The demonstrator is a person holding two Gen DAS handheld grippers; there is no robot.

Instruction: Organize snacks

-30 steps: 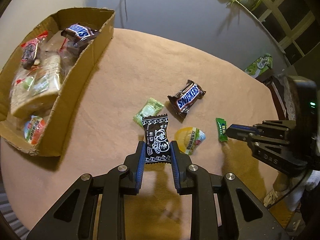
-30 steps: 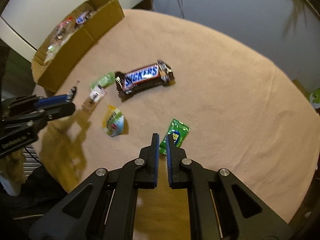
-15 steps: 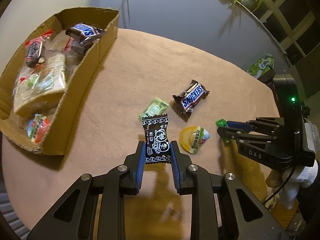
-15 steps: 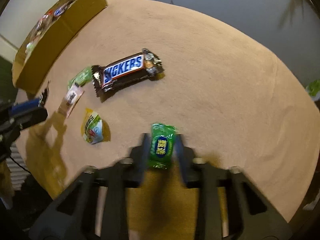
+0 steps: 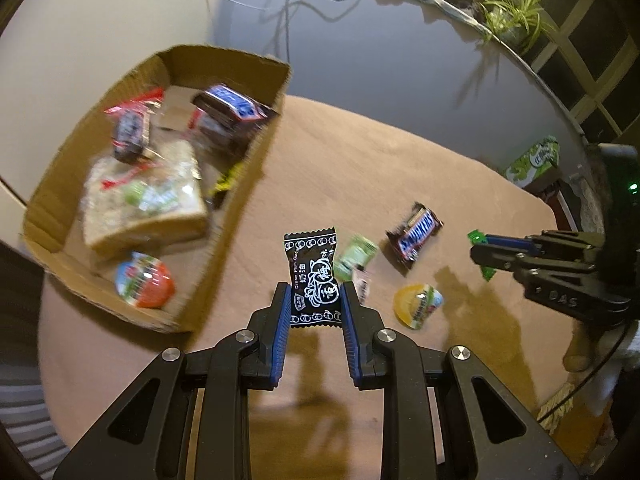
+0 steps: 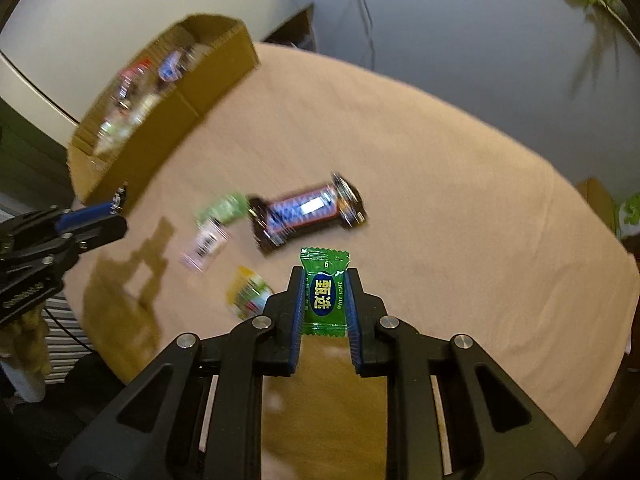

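Left gripper (image 5: 314,306) jaws clamped on black candy (image 5: 313,280), right gripper (image 6: 324,300) jaws on green candy (image 6: 324,294); both lifted for box (image 5: 256,168) at 10 o'clock.

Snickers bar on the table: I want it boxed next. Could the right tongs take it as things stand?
Probably not yet: the right tongs are shut on the green candy, so they are full. Otherwise the Snickers bar lies uncovered just ahead.
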